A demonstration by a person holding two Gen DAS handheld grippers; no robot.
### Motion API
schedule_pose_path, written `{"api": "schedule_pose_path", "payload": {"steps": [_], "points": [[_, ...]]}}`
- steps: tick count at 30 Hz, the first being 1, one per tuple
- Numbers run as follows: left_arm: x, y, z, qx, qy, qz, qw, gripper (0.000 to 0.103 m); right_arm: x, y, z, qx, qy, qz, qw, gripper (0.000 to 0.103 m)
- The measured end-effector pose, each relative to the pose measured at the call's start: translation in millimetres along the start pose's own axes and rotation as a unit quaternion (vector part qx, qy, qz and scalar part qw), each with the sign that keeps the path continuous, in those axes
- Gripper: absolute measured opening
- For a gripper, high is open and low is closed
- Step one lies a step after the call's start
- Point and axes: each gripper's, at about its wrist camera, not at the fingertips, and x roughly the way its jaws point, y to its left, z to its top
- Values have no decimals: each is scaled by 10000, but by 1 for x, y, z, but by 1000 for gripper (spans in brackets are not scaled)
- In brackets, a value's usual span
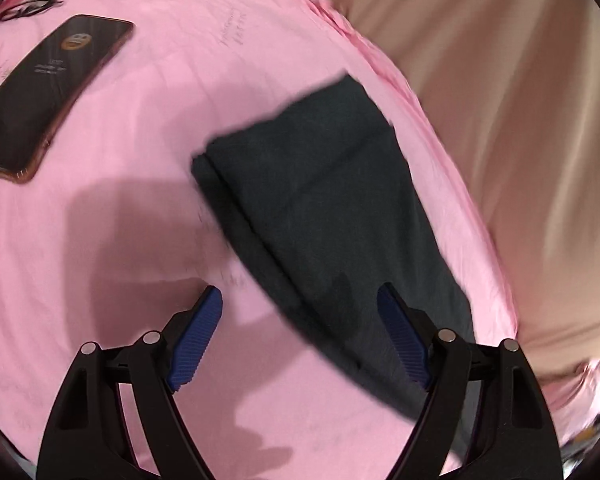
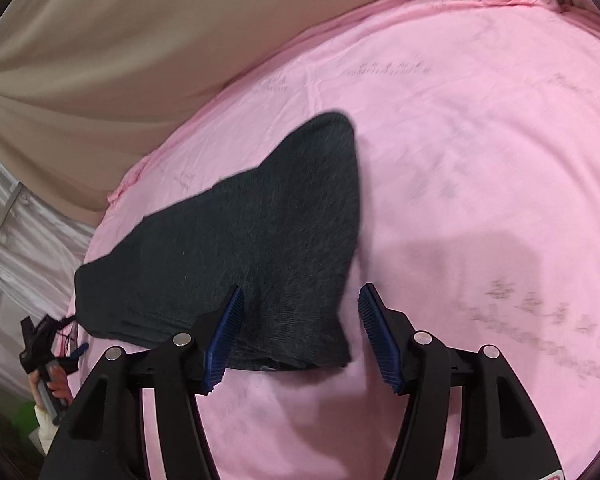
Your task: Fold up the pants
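Dark grey folded pants [image 1: 328, 200] lie on a pink sheet [image 1: 140, 240], close to the sheet's edge. In the left wrist view my left gripper [image 1: 300, 294] hovers open over the near end of the pants, with one blue pad [image 1: 198, 340] above the bare sheet and the other over the cloth. In the right wrist view the pants [image 2: 240, 240] spread leftward, and one corner lies between the fingers of my right gripper [image 2: 302, 291]. Those fingers stand apart and do not press the cloth. The left gripper [image 2: 48, 344] shows small in a hand at the pants' far left end.
A black phone [image 1: 48, 92] lies face up on the sheet at the upper left, with a pair of glasses [image 1: 24, 8] beyond it. Beige fabric [image 1: 520, 100] hangs past the sheet's edge. Something green [image 2: 24, 420] sits low beside the bed.
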Motion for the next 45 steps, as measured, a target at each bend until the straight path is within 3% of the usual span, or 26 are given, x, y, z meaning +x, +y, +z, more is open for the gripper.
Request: {"api": "schedule_pose_path", "payload": {"steps": [5,7,8,9,10,13,15,18,20,22,24,25,27,29,30,31,34,36,39,42,44,45], "points": [[18,0,26,-193,-239,-75,9995,73,1,2,-1,-109,-17,-17,9999,63],[26,-2,36,-282,-272,136,9991,28,-1,-2,0,-25,-33,79,10000,63],[28,-6,40,-307,-242,44,9992,19,-1,-3,0,-23,-39,100,9999,63],[25,-13,43,-266,-264,0,9993,18,-2,-4,0,-30,-42,115,9999,63],[19,-25,44,-136,-380,49,9992,17,-2,-4,0,-48,-38,135,9999,64],[-25,-108,22,1087,-879,-17,9902,17,-2,-6,1,8,-46,247,9997,64],[-53,-177,-12,2021,-1007,-333,9736,17,-4,-12,0,116,-61,381,9992,64],[-68,-263,-84,3275,-976,-798,9364,17,-8,-19,-1,275,-100,612,9977,64],[-52,-302,-136,3790,-431,-1175,9169,18,-14,-25,-1,358,-173,731,9965,64],[-13,-327,-193,4173,362,-1415,8969,24,-22,-33,-2,481,-296,801,9952,64],[26,-338,-239,4573,847,-1203,8771,25,-34,-42,-4,576,-428,777,9944,64],[51,-339,-270,4838,1110,-850,8639,25,-42,-47,-4,527,-490,631,9954,64],[61,-333,-289,4946,1221,-673,8579,25,-63,-54,-4,328,-645,200,9972,64],[43,-322,-286,5002,949,-643,8583,28,-82,-55,-2,166,-752,89,9970,64],[34,-317,-281,4965,862,-644,8614,37,-88,-52,1,120,-768,185,9968,64],[24,-309,-269,4870,741,-652,8678,50,-94,-47,5,70,-786,396,9961,64],[-13,-279,-230,4516,31,-313,8917,59,-92,-25,16,-8,-683,1137,9912,73],[-27,-260,-205,4268,-154,-215,9040,62,-75,-7,24,-60,-474,1424,9887,75],[-48,-225,-175,3826,-479,24,9227,66,-39,11,26,-113,-56,1270,9918,76],[-47,-197,-154,3568,-476,181,9328,66,-1,11,20,167,470,1225,9912,78],[-37,-184,-148,3454,-353,227,9375,66,9,10,14,232,522,1159,9916,79],[-38,-175,-148,3429,-305,252,9385,66,11,13,13,171,473,1114,9925,71]]}}
